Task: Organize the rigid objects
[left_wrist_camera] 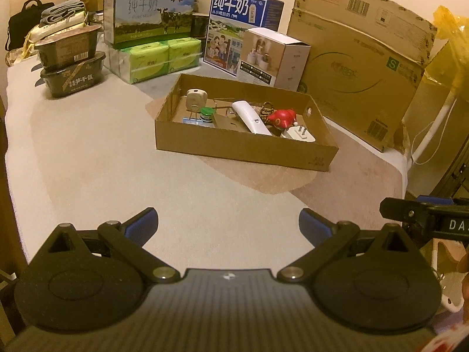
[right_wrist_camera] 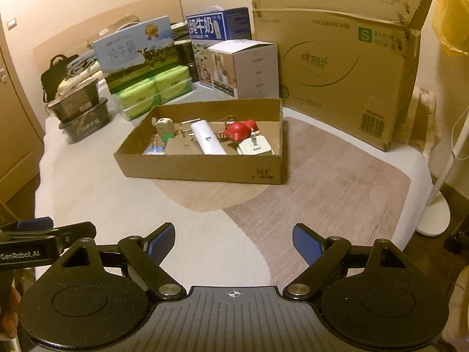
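Observation:
A shallow cardboard box (left_wrist_camera: 243,148) (right_wrist_camera: 199,167) sits mid-table. It holds a white remote-like device (left_wrist_camera: 250,116) (right_wrist_camera: 207,138), a red toy (left_wrist_camera: 281,117) (right_wrist_camera: 238,131), a white plug adapter (left_wrist_camera: 299,136) (right_wrist_camera: 255,148), a beige gadget (left_wrist_camera: 195,97) (right_wrist_camera: 163,125), a green-capped bottle (left_wrist_camera: 205,113) and metal clips. My left gripper (left_wrist_camera: 228,228) is open and empty, well short of the box. My right gripper (right_wrist_camera: 234,242) is open and empty, also near the front of the table.
Behind the box stand a large carton (left_wrist_camera: 360,67) (right_wrist_camera: 337,67), a white product box (left_wrist_camera: 272,57) (right_wrist_camera: 246,69), milk cartons (left_wrist_camera: 149,11) (right_wrist_camera: 134,50), green tissue packs (left_wrist_camera: 152,58) and black food tubs (left_wrist_camera: 73,67). A white lamp stand (right_wrist_camera: 433,205) is right of the table.

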The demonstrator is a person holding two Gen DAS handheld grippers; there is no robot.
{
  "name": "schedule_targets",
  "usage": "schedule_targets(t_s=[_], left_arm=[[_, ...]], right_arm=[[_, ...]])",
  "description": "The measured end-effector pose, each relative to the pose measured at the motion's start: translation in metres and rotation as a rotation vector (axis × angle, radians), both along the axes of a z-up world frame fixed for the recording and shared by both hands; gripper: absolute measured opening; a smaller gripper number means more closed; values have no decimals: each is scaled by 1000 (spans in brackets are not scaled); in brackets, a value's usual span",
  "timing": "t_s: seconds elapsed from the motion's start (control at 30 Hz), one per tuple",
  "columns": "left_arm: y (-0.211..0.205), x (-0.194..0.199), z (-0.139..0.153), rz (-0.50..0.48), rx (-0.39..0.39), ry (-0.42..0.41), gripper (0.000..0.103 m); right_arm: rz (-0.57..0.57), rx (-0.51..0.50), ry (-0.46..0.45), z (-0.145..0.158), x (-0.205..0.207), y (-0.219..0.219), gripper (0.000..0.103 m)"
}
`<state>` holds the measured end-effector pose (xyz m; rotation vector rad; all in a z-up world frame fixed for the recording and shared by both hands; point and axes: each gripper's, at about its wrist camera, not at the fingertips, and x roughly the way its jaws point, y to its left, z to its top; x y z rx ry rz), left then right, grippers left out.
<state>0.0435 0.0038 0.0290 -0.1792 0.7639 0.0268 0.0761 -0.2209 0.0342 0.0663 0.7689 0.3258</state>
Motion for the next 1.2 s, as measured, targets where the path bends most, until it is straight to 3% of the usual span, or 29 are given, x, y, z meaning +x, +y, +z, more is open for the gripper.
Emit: schedule_targets(t_s=[1.2], left_arm=[[-9, -14, -2, -23, 29, 5, 102]], right_arm=[[8, -26, -2, 1, -20, -2, 87]])
